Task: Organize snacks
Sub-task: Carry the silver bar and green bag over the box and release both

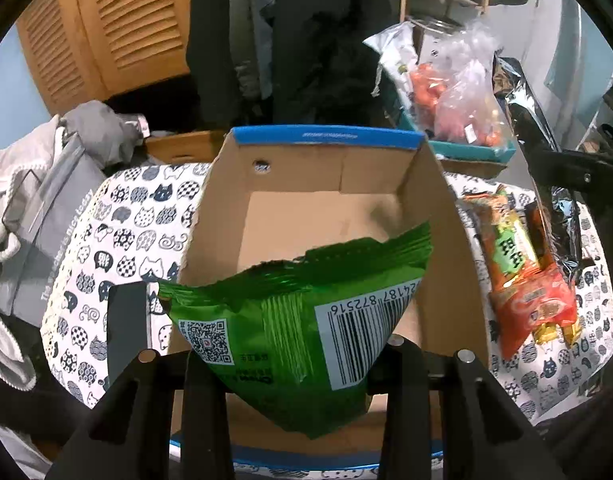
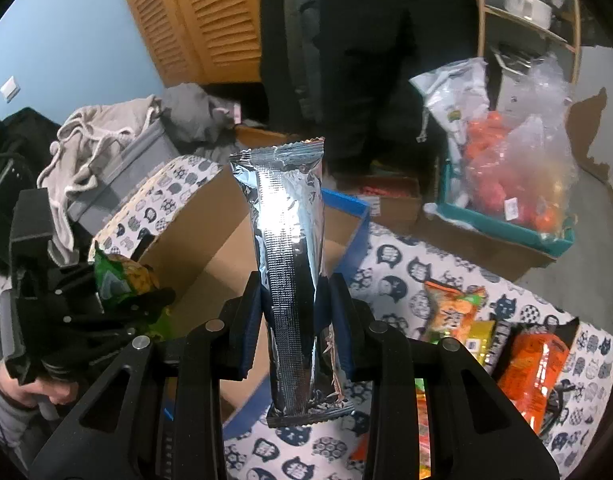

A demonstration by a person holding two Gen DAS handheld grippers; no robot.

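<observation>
My left gripper [image 1: 296, 364] is shut on a green snack bag [image 1: 290, 320] with a barcode and holds it over the open cardboard box [image 1: 318, 216] with a blue rim. The box floor shows bare. My right gripper [image 2: 294, 320] is shut on a long silver foil packet [image 2: 288, 248], upright, to the right of the box [image 2: 210, 248]. The left gripper with the green bag [image 2: 118, 280] shows at the left in the right wrist view. Orange and red snack packs [image 1: 522, 268] lie on the cat-print cloth right of the box; they also show in the right wrist view [image 2: 534, 364].
A teal tray [image 2: 506, 224] with clear bags of orange snacks stands at the back right. A grey bin [image 1: 38, 216] and clothes sit at the left. A person in dark clothes [image 2: 366, 60] stands behind the table. A wooden shelf [image 2: 526, 20] is at far right.
</observation>
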